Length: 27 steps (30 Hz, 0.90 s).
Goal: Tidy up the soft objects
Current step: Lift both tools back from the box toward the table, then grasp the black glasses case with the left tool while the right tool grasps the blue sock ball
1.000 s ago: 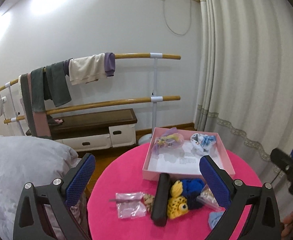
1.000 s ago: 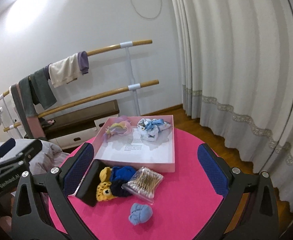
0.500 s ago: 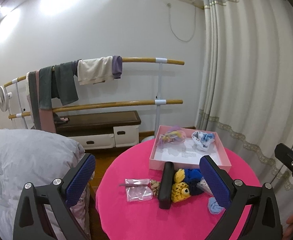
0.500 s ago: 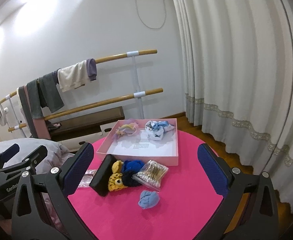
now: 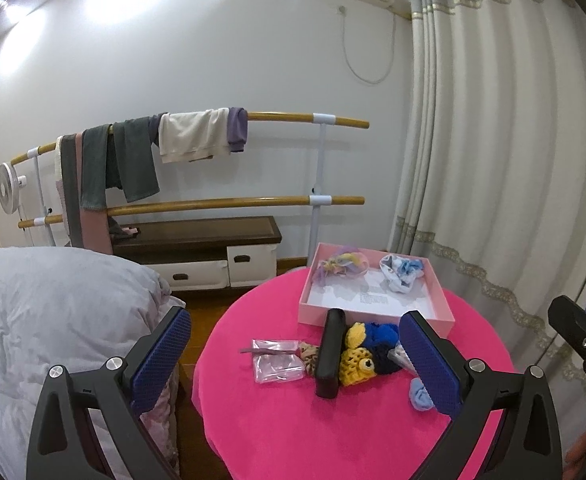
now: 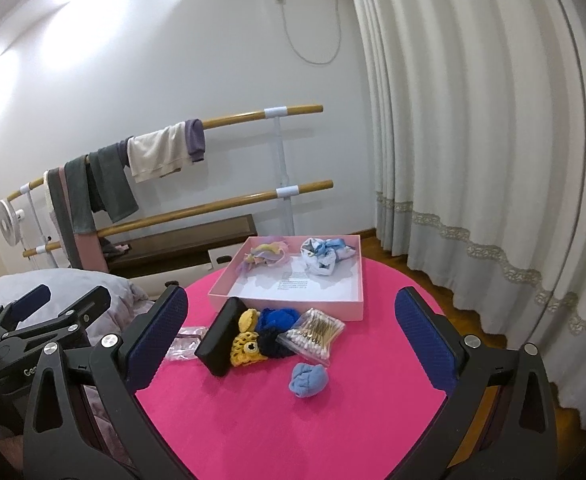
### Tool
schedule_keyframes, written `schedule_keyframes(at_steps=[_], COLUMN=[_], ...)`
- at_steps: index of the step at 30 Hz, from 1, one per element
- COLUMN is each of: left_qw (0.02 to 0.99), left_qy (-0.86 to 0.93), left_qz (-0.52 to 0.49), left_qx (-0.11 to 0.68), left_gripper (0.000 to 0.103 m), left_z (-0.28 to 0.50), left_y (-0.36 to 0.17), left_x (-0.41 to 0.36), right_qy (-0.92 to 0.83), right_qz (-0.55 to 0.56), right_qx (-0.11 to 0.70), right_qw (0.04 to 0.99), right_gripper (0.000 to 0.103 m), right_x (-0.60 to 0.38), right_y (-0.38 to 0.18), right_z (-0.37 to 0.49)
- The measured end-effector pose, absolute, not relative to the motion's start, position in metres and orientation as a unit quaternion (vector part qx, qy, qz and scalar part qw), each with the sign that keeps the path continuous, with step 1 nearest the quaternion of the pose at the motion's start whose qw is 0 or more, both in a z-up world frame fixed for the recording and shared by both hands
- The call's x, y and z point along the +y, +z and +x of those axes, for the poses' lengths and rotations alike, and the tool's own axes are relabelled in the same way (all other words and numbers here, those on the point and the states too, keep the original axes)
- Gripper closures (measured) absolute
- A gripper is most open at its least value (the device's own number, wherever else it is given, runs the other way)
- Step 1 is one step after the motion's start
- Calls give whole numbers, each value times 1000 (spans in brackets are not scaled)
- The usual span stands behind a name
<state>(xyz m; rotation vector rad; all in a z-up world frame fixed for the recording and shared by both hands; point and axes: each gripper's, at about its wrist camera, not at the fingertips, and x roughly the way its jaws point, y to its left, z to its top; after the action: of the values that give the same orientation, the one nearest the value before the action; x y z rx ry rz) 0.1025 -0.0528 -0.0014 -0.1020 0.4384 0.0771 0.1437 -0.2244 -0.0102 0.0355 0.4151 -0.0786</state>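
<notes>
A pink box [image 6: 293, 305] stands at the far side of the round pink table [image 6: 333, 420]; it holds a pastel scrunchie [image 6: 265, 254] and a blue-white scrunchie [image 6: 321, 256]. In front of it lie a yellow and blue crochet toy [image 6: 261, 340], a light blue cloth ball [image 6: 308, 380], a brown scrunchie [image 5: 309, 354], a bag of cotton swabs [image 6: 313, 334] and a black case [image 6: 221, 336]. My left gripper [image 5: 293, 364] and right gripper [image 6: 293, 352] are both open, empty, held back above the table's near side.
A clear plastic bag [image 5: 275, 362] lies left of the black case. A grey duvet [image 5: 53, 320] is at the left. Behind stand a ballet barre with hanging clothes [image 5: 173, 148], a low bench [image 5: 197, 236] and curtains [image 6: 473, 140] at the right.
Both grippers have pulled back and up from the table, so the objects look smaller and farther away. Nothing on the table has moved.
</notes>
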Motion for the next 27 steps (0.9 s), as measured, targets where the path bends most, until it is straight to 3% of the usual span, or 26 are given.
schedule_keyframes(at_steps=[18,27], left_qw=[969,958], left_qy=[41,46], left_qz=[-57,-50], left_qx=[236,277], left_gripper=[0,0], left_z=[110,136], left_y=[-10,-36], left_x=[-44,-41], right_qy=[-47,-64], right_qz=[19,28], right_qx=[214,271], right_qw=[976,960], right_gripper=[0,0], right_x=[-231,-258], right_y=[-11,-50], right_z=[149,173])
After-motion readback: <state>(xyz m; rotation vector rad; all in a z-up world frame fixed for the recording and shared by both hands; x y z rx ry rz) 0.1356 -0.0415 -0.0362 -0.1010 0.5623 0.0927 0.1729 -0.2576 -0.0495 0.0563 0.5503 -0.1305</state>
